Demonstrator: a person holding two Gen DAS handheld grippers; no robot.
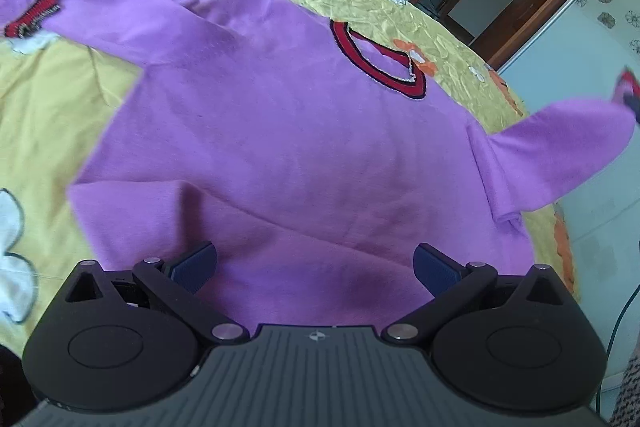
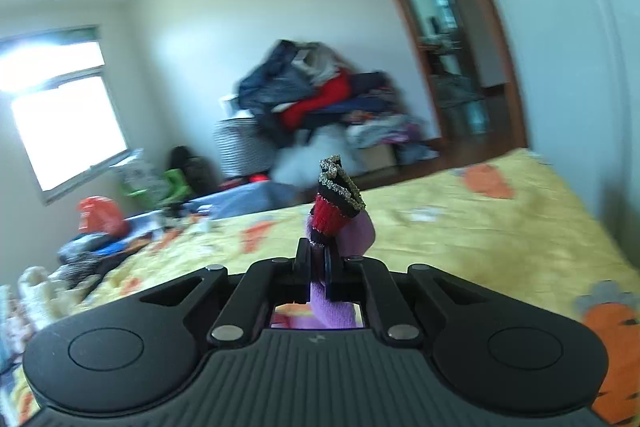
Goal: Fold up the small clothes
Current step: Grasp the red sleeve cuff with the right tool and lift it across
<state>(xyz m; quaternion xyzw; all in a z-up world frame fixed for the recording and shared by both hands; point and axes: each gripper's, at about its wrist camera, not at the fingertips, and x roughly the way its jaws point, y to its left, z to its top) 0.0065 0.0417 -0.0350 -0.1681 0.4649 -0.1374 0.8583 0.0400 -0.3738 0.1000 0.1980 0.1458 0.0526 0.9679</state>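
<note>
Folding a purple sweater (image 1: 280, 131) on the bed (image 1: 60, 99), barely begun.

Your left gripper (image 1: 314, 265) hovers open above the hem. Your right gripper (image 2: 318, 259) pinches one sleeve's striped cuff (image 2: 336, 203), lifted; body and the other sleeve still lie unfolded.

We see a soft, matt purple knit sweater (image 1: 280, 131) with a ribbed red collar (image 1: 376, 63) on a crumpled yellow cotton sheet (image 1: 60, 99). The left gripper (image 1: 314, 267) is matt black plastic (metal pivots, textured blue pads (image 1: 196, 263)).
</note>
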